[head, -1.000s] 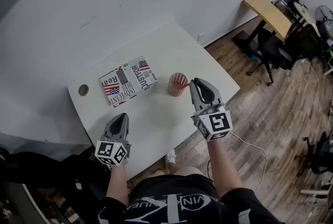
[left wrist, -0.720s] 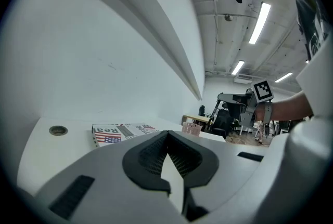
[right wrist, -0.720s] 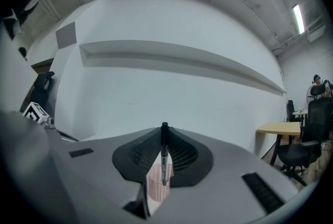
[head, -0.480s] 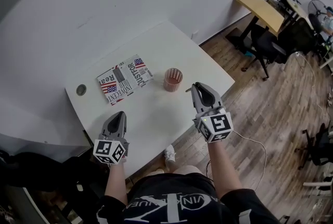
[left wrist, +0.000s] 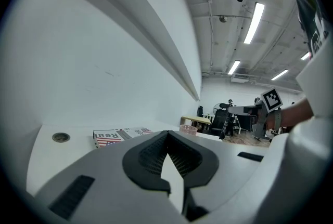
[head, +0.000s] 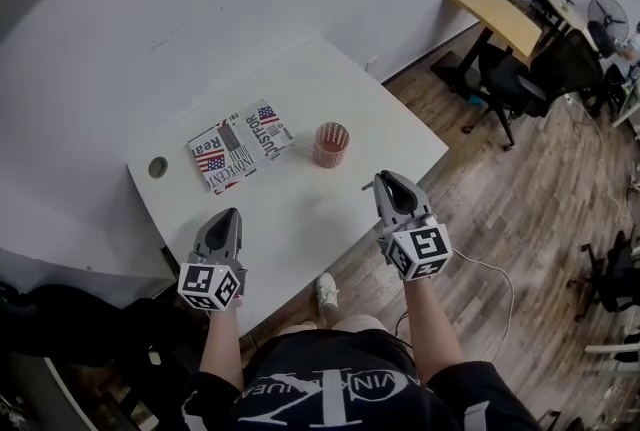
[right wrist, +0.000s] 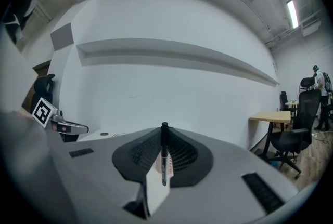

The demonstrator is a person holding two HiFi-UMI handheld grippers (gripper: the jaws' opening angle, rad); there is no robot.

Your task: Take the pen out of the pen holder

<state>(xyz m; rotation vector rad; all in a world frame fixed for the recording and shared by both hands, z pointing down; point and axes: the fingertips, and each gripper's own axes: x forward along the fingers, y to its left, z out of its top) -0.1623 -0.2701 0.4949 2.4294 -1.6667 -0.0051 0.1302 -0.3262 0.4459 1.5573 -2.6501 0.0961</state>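
Note:
A pink mesh pen holder (head: 331,145) stands upright near the middle of the white table (head: 300,84); I also see it in the left gripper view (left wrist: 188,128). My right gripper (head: 384,180) hovers over the table's near right edge, to the right of the holder and apart from it. It is shut on a black pen (right wrist: 164,154), which stands upright between the jaws (right wrist: 164,132). A short end of the pen (head: 366,186) sticks out at the tips. My left gripper (head: 227,217) is shut and empty (left wrist: 167,137) over the near left of the table.
A flag-printed book (head: 233,146) lies left of the holder, with a round cable hole (head: 158,167) further left. Beyond the table's right edge is wooden floor (head: 520,189) with a wooden desk (head: 503,19) and office chairs (head: 505,84). A white wall backs the table.
My right gripper has drawn the pen back from the pen holder toward the table's near right edge and a little lower. The left gripper has stayed about where it was.

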